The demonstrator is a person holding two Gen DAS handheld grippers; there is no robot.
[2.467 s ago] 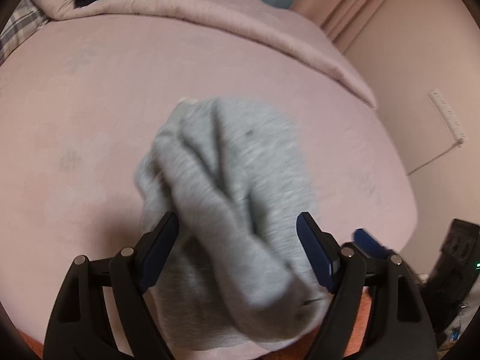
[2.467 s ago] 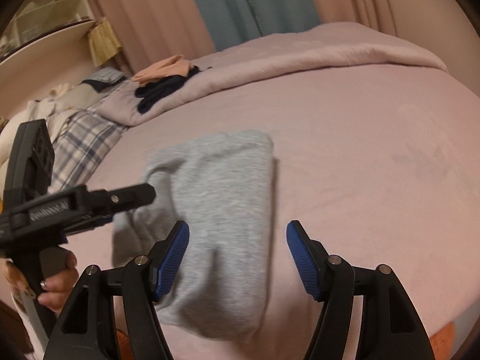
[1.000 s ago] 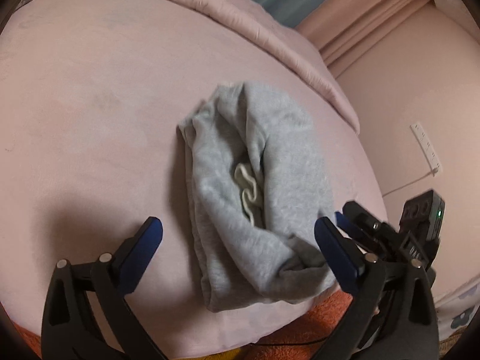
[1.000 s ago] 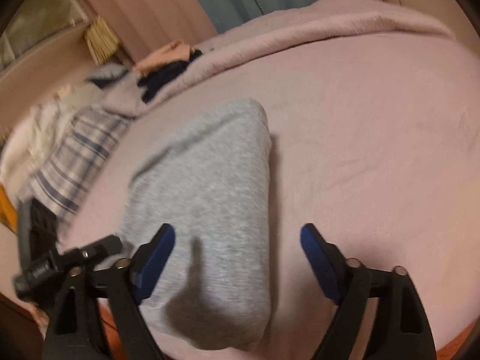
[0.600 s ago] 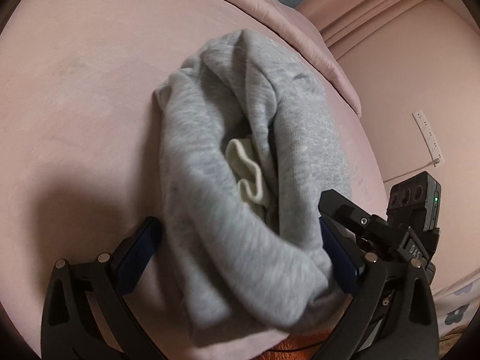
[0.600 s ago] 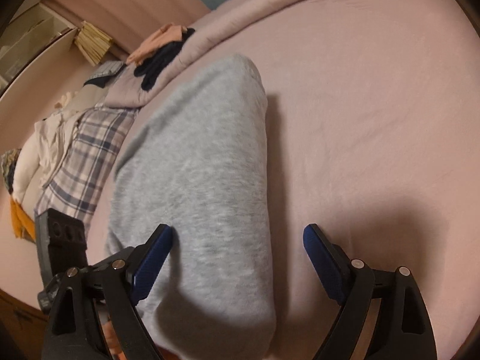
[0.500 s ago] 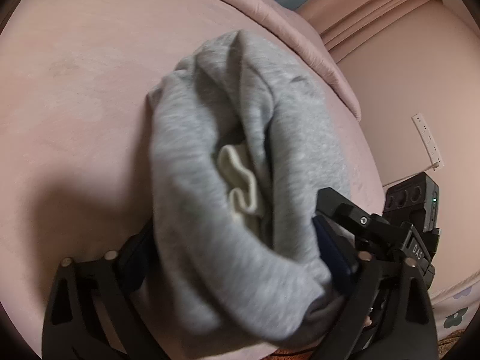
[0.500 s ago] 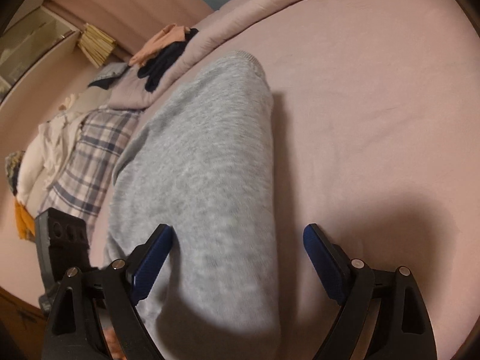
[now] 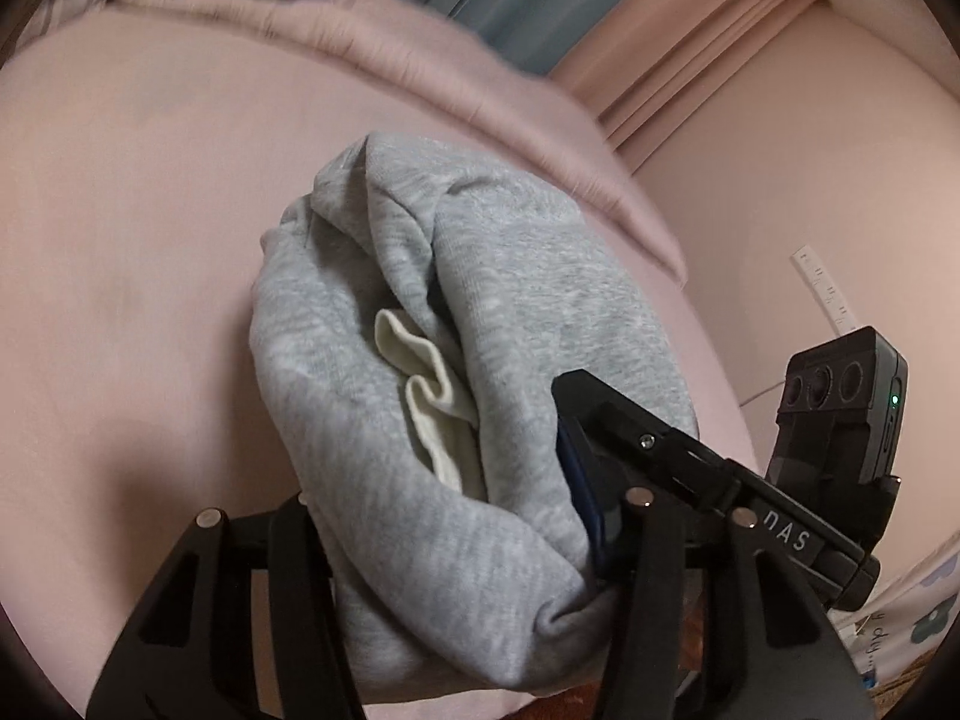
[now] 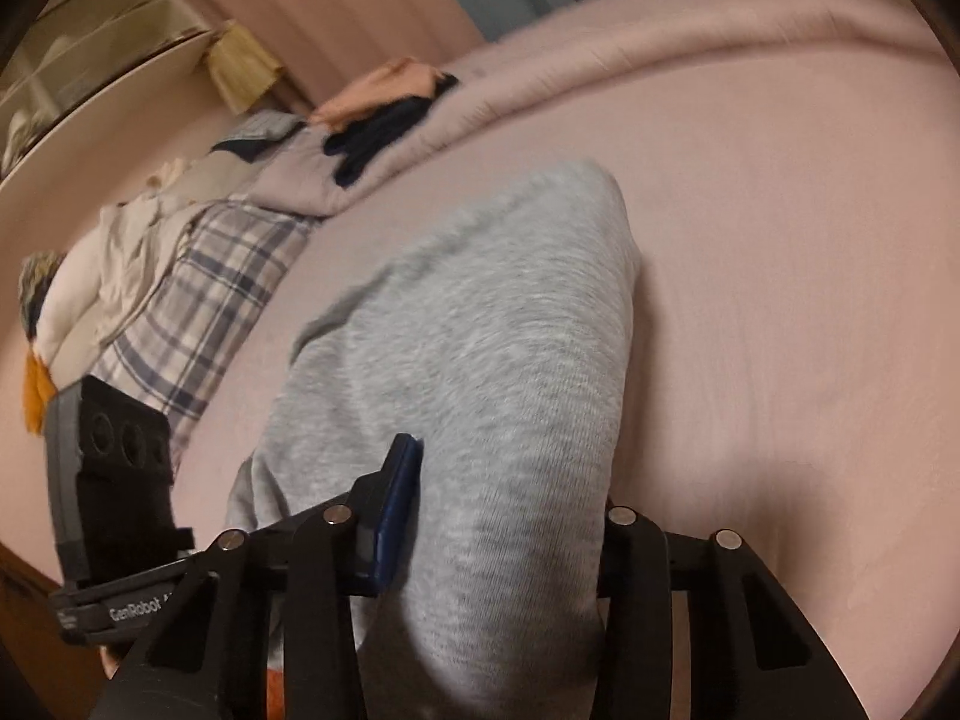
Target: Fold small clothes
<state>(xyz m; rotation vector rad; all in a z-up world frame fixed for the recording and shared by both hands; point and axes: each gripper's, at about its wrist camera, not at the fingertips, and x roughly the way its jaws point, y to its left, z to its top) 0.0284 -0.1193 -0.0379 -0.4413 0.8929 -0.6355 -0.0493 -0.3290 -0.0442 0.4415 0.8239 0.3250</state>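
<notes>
Both hand-held grippers have just been closing on the near end of the grey sweatshirt (image 9: 480,324): left hand-held gripper (image 9: 444,534), right hand-held gripper (image 10: 510,528). It lies bundled near the edge of the bed (image 9: 132,228), soft, light and floppy, likely to sag. Open bedding lies beyond; its cream label (image 9: 432,396) shows.

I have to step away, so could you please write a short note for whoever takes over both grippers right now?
Left gripper: jaws just closed on the near end of the grey sweatshirt.
Right gripper: jaws just closed on the same near end, beside the left.
The sweatshirt lies bundled lengthwise on the pink bed, with a cream inner piece showing in its folds.
Done: rough lengthwise fold.
Left: probably bring the near end over to the far end and flatten.
</notes>
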